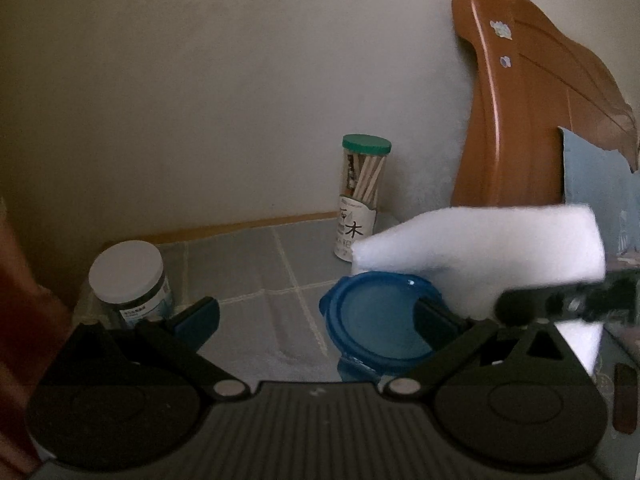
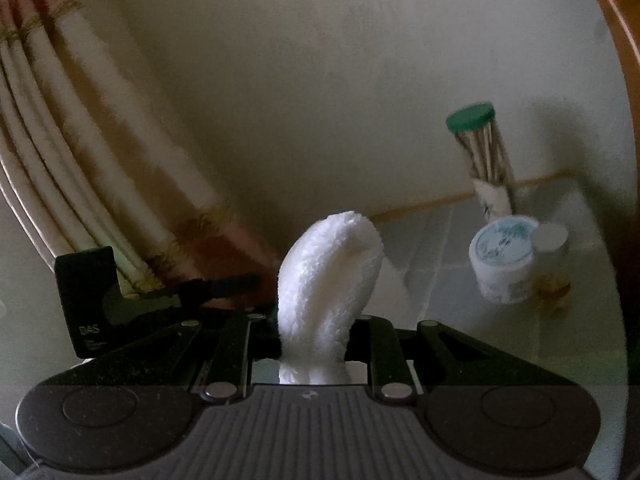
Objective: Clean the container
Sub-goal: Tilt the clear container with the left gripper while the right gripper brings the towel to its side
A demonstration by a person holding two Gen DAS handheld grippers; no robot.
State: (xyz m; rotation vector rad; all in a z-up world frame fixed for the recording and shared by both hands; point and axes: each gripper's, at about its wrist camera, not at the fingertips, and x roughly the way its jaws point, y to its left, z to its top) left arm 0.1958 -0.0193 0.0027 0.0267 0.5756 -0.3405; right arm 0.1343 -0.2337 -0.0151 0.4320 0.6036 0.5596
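round blue plastic container [image 1: 376,320] sits on grey checked tablecloth [image 1: 248,276], just right of centre in the left wrist view. tall clear stick jar with green lid [image 1: 358,196] stands behind it by the wall. short white-lidded jar [image 1: 128,280] well to its left. folded white fluffy cloth [image 1: 480,248] above its right rim.
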